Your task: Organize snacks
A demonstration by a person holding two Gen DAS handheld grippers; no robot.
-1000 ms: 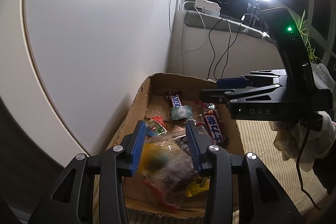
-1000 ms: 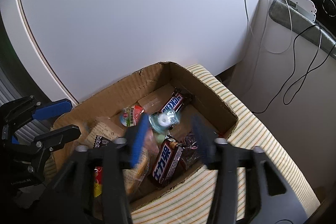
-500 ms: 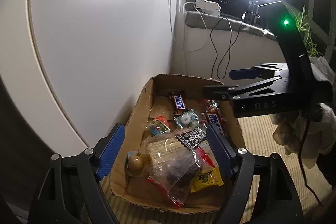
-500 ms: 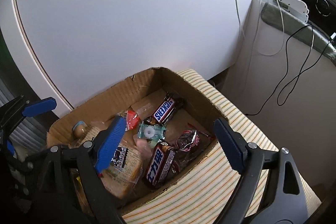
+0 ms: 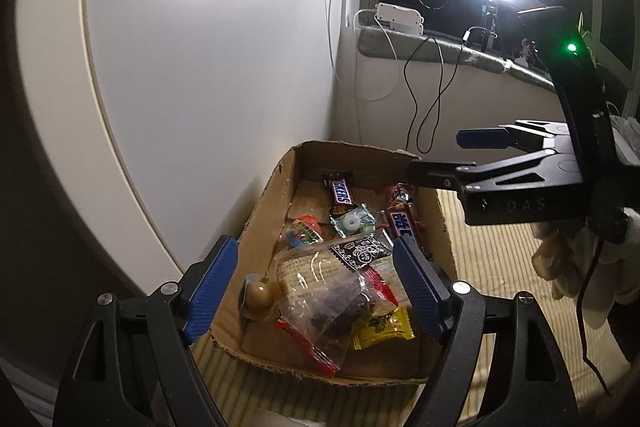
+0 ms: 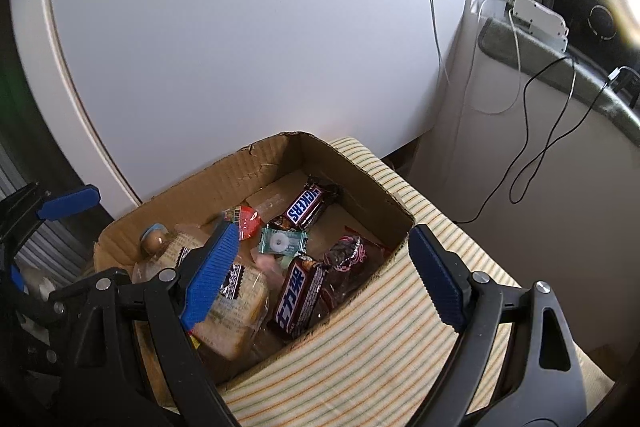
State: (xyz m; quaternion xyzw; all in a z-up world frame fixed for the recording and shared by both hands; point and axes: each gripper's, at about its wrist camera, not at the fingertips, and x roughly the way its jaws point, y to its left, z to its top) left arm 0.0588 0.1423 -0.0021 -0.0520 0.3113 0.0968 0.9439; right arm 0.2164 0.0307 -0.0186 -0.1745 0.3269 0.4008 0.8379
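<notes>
Both grippers hang spread wide above an open cardboard box (image 5: 264,203) of snacks, neither holding nor touching anything. Between the left gripper (image 5: 316,287) fingers lies a clear bag of bread (image 5: 316,271), with a round brown sweet (image 5: 260,297) just inside its left finger. Beyond its fingertips, a Snickers bar (image 5: 342,189) points lengthwise away toward the far wall of the box. Between the right gripper (image 6: 324,275) fingers a second Snickers bar (image 6: 298,297) lies with its long axis running away from the camera. The box sits on a striped cloth (image 6: 384,343).
</notes>
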